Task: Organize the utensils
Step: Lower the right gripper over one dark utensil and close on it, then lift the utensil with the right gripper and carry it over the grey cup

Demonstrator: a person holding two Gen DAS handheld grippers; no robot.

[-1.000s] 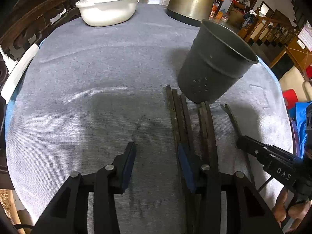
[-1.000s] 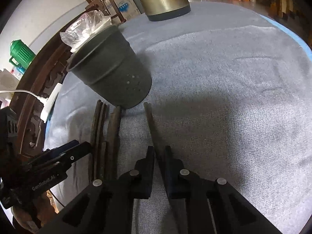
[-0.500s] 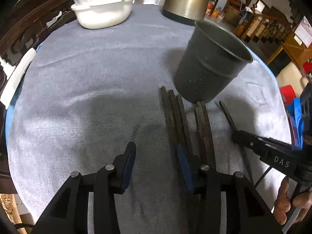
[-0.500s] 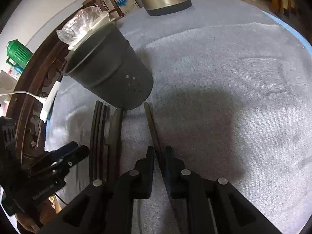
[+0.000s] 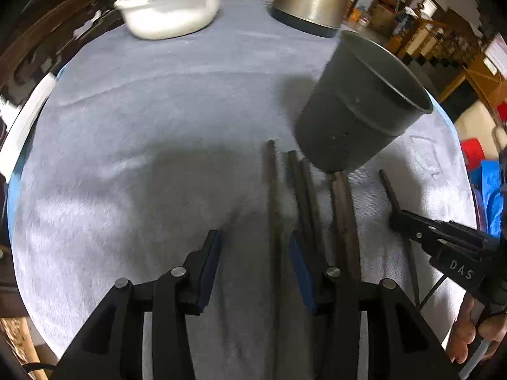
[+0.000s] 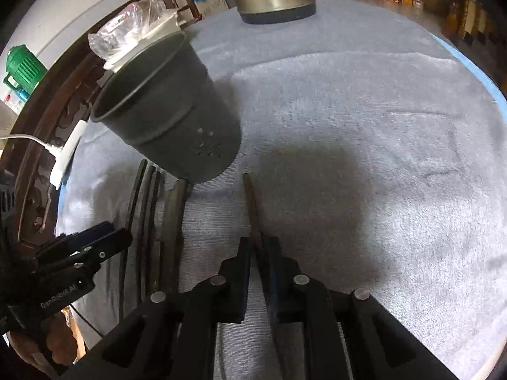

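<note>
Two tongs work over a counter (image 5: 158, 126) covered with grey towelling. The right tongs (image 6: 259, 247) are clenched on a single dark chopstick (image 6: 250, 196), which runs forward between the narrow jaws toward the base of a dark grey holder (image 6: 177, 120) with small drain holes. The left tongs (image 5: 253, 247) are released, jaws standing apart, with another lone chopstick (image 5: 272, 190) lying on the cloth between them, nearer the right pad; whether that pad touches it I cannot tell. Several more chopsticks (image 5: 320, 209) lie side by side on the cloth just in front of the holder, between the two tools. Farther back stand a white bowl (image 5: 171, 15) with crinkled plastic in it and a brass-coloured kettle (image 5: 310, 0).
</note>
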